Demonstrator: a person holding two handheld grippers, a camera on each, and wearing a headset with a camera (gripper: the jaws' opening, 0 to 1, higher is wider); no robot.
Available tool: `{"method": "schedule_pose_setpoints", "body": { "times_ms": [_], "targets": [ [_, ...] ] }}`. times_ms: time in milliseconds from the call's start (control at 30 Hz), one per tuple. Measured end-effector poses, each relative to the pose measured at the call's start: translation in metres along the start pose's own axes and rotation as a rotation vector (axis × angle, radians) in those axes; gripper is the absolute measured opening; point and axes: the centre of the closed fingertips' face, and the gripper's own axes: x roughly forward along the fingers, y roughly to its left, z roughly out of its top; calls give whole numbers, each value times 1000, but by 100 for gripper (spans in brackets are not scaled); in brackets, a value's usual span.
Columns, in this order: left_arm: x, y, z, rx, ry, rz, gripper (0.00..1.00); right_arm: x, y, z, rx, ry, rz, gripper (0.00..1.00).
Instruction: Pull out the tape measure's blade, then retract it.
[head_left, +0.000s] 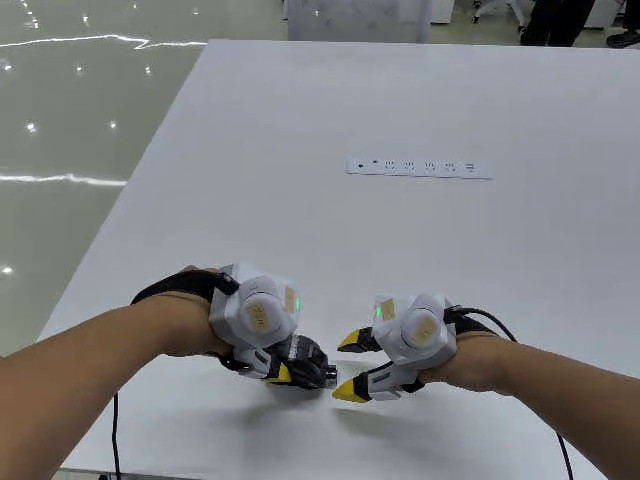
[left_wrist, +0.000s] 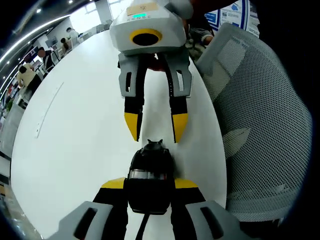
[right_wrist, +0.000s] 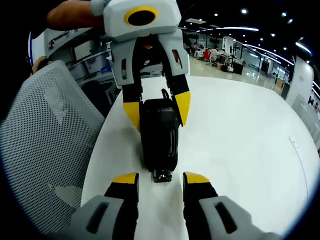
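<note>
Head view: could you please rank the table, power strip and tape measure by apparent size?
1. table.
2. Unsure which comes next: power strip (longer, thin, farther) and tape measure (partly hidden in the left hand-held gripper).

the tape measure (right_wrist: 159, 135) is black all over. the left gripper (right_wrist: 157, 111) and the right gripper (head_left: 349, 366) share one scheme: white shells, black jaws, yellow tips (a small green light glows on each shell). the table (head_left: 300, 150) is plain white, the power strip (head_left: 418, 167) white too. the chair (left_wrist: 260, 125) is grey mesh. the floor (head_left: 80, 120) is pale grey-green, dotted with white glints.
</note>
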Motion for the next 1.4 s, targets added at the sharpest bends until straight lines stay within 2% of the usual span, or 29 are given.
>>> {"method": "schedule_pose_setpoints", "body": {
  "times_ms": [200, 333, 400, 533, 600, 633, 667, 800, 1000, 1267, 1333, 1400],
  "targets": [
    [-1, 0, 0, -6, -9, 7, 29, 9, -2, -7, -9, 18, 17, 25],
    [-1, 0, 1, -13, -6, 11, 29, 11, -2, -8, -16, 23, 22, 15],
    [-1, 0, 1, -13, -8, 8, 29, 12, -2, -7, -50, 24, 22, 15],
    [-1, 0, 1, -4, -16, 3, 29, 16, -1, -8, -70, 38, 16, 15],
    [-1, 0, 1, -2, -20, 1, 29, 17, -2, -9, -58, 49, 14, 15],
    [-1, 0, 0, -3, -22, 1, 29, 18, -2, -9, -8, 51, 12, 15],
    [-1, 0, 0, -3, -22, 1, 29, 18, -3, -10, -25, 53, 11, 15],
    [-1, 1, 0, -5, -21, -3, 29, 18, -3, -11, -9, 34, 9, 14],
    [0, 1, 0, -5, -19, -2, 29, 20, -2, -9, -21, 39, 5, 13],
    [-1, 1, -1, -6, -25, -2, 29, 19, -4, -8, -1, 34, -9, 13],
    [-1, 1, -1, -5, -25, -2, 29, 19, -4, -8, -3, 41, -10, 12],
    [-1, 1, -1, -5, -25, -3, 29, 18, -2, -7, -34, 59, -17, 12]
  ]
}}
